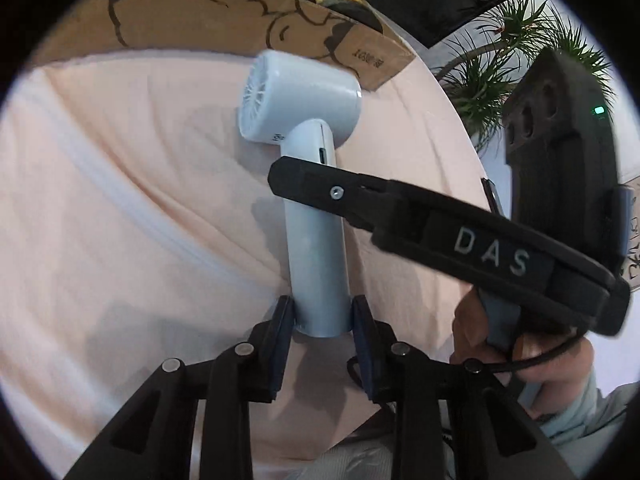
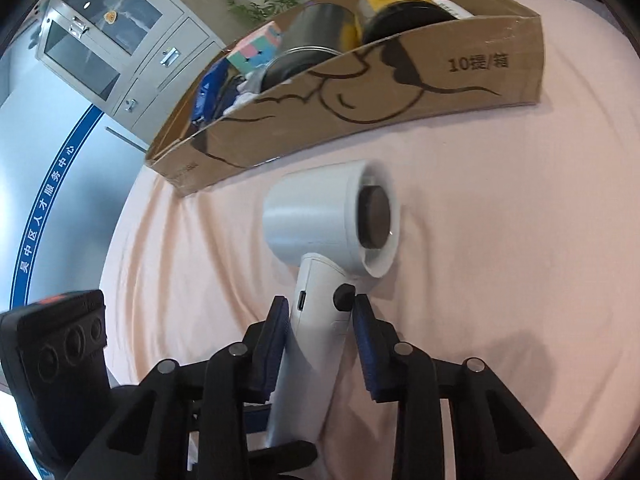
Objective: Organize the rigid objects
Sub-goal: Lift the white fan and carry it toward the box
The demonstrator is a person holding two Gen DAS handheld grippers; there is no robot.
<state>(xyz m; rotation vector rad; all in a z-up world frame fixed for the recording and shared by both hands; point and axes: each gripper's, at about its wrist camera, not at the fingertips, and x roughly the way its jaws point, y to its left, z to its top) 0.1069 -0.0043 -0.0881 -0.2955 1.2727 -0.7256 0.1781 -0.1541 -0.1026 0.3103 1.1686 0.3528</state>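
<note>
Hairdryer (image 1: pixel 308 152) handle lies clamped in left gripper (image 1: pixel 322 316) and right gripper (image 2: pixel 320 316), box (image 2: pixel 400 80) beyond.

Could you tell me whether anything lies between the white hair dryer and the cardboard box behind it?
Nothing visible does: only bare pink cloth separates the hair dryer from the cardboard box; its near wall must be cleared.

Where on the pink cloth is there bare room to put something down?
Bare patches: the pink cloth right of the hair dryer, below the cardboard box, and the wide stretch left of the dryer's handle toward the table edge. Crowded: the box, already full of tins and packets, and the dryer's handle, where the left hand-held gripper and right hand-held gripper meet.
</note>
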